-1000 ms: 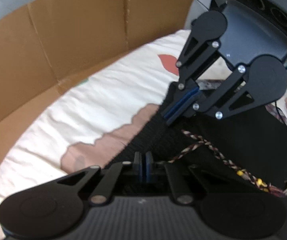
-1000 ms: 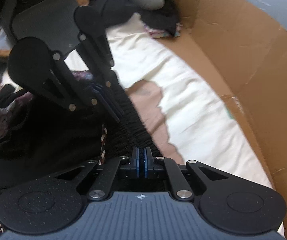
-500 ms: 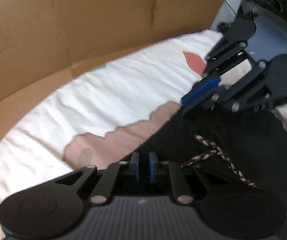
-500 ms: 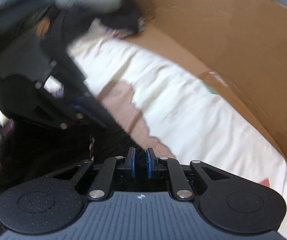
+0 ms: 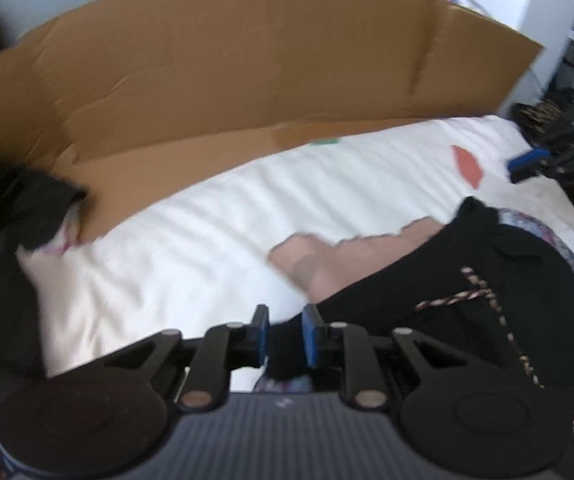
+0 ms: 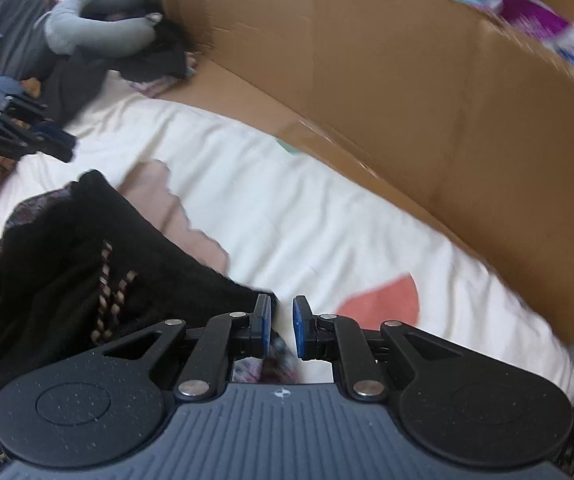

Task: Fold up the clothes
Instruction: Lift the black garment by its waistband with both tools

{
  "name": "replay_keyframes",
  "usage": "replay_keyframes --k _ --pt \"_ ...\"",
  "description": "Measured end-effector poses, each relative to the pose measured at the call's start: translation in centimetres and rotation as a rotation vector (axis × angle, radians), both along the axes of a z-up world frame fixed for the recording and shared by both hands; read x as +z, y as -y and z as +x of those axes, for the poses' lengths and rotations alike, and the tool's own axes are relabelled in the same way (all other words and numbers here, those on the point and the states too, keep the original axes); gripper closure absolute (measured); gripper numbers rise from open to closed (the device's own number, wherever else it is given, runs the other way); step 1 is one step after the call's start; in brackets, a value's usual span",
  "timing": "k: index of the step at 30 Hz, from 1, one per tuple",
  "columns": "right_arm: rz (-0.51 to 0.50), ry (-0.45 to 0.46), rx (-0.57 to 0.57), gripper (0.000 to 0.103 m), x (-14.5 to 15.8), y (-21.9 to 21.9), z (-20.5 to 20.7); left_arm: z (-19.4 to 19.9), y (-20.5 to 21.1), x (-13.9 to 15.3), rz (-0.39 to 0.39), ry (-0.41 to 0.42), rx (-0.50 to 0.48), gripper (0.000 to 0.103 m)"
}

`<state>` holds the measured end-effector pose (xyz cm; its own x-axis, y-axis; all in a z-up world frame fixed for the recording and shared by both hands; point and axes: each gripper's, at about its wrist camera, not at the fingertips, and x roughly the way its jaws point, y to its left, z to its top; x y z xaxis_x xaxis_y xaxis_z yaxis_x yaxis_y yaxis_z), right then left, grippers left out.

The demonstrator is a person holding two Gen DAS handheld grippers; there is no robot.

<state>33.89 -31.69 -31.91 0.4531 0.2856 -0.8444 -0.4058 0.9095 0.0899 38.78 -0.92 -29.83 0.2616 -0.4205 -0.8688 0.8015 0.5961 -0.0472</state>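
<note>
Garment (image 5: 467, 304) on bedsheet (image 5: 215, 232), cardboard (image 5: 223, 60) upright behind, clothes pile (image 6: 99, 36) far left.

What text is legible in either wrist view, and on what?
White lettering on the black garment, at the right edge of the left wrist view: cut off by the frame and blurred, not readable.
Small mark on the right gripper body: a symbol, no text.
Nothing else carries print.

Both wrist views sit low, sharing the white sheet (image 5: 215, 216) and cardboard (image 6: 427, 92)
</note>
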Motion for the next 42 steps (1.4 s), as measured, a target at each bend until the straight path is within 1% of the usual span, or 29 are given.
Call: replay_keyframes --k 2,3,4,5,6,8,11,14,17,21,24,26,27,29,31,33,34,35,36,38,39,40,42 --pt "0.037 -0.017 -0.050 0.091 -1.1 0.7 0.1 0.3 -0.6 -0.7 -0.004 -0.015 0.032 0.083" --pt "0.051 -0.022 -0.068 0.089 -1.5 0.9 0.1 0.4 -0.8 -0.9 -0.002 -0.023 0.042 0.082" --pt "0.053 -0.022 -0.071 0.072 -1.8 0.9 0.1 0.4 -1.1 -1.0 0.003 -0.025 0.046 0.082" --pt "0.054 -0.021 -0.074 0.066 -2.1 0.9 0.1 0.3 -1.2 -1.2 0.012 -0.023 0.043 0.081" --pt "0.055 -0.021 -0.077 0.062 -2.4 0.9 0.0 0.2 -1.2 -1.5 0.020 -0.019 0.041 0.080" --pt "0.058 -0.019 -0.083 0.062 -3.1 0.8 0.0 0.0 -1.3 -2.1 0.033 -0.018 0.044 0.078" --pt "0.058 -0.020 -0.090 0.062 -3.9 0.9 0.0 0.1 -1.7 -3.0 0.033 -0.046 0.071 0.077" --pt "0.047 -0.017 -0.093 0.062 -4.4 1.1 -0.2 -0.1 -2.0 -3.9 0.042 -0.050 0.084 0.071" --pt "0.036 -0.024 -0.091 0.062 -4.9 1.2 -0.5 -0.2 -2.4 -4.7 0.050 -0.070 0.100 0.071" --pt "0.025 -0.036 -0.086 0.063 -5.5 1.3 -0.7 -0.4 -2.8 -6.2 0.092 -0.110 0.115 0.073" --pt "0.025 -0.040 -0.069 0.064 -5.9 0.7 -0.8 -0.5 -3.2 -6.3 0.073 -0.120 0.137 0.074" --pt "0.015 -0.044 -0.044 0.069 -6.2 0.1 -1.0 -0.3 -3.5 -6.3 0.053 -0.143 0.160 0.073" --pt "0.006 -0.046 -0.028 0.070 -6.4 -0.3 -1.1 -0.3 -3.6 -6.3 0.045 -0.149 0.161 0.073" --pt "-0.016 -0.046 0.005 0.070 -6.7 -1.0 -1.4 -0.3 -3.7 -6.2 0.036 -0.154 0.157 0.073" --pt "-0.053 -0.028 0.036 0.070 -7.0 -1.8 -1.8 -0.5 -3.7 -6.2 0.037 -0.146 0.147 0.073" --pt "-0.067 -0.017 0.047 0.070 -7.2 -2.1 -2.0 -0.6 -3.5 -6.2 0.040 -0.140 0.135 0.076" --pt "-0.070 -0.015 0.050 0.070 -7.3 -2.1 -2.0 -0.7 -3.5 -6.2 0.040 -0.139 0.129 0.082" --pt "-0.074 -0.012 0.054 0.070 -7.3 -2.2 -2.1 -0.6 -3.5 -6.2 0.037 -0.147 0.127 0.095" --pt "-0.078 -0.010 0.058 0.071 -7.3 -2.2 -2.1 -0.4 -3.5 -6.2 0.032 -0.162 0.127 0.098" --pt "-0.083 -0.014 0.070 0.078 -7.2 -2.5 -2.3 -0.3 -3.5 -6.0 0.035 -0.162 0.117 0.099" --pt "-0.088 -0.016 0.081 0.085 -7.2 -2.7 -2.4 -0.3 -3.5 -5.8 0.045 -0.146 0.106 0.099" --pt "-0.101 -0.012 0.098 0.087 -7.3 -3.0 -2.6 -0.4 -3.4 -5.6 0.057 -0.126 0.095 0.099" --pt "-0.133 0.004 0.125 0.087 -7.4 -3.6 -2.9 -0.2 -3.8 -5.2 0.060 -0.111 0.101 0.100"
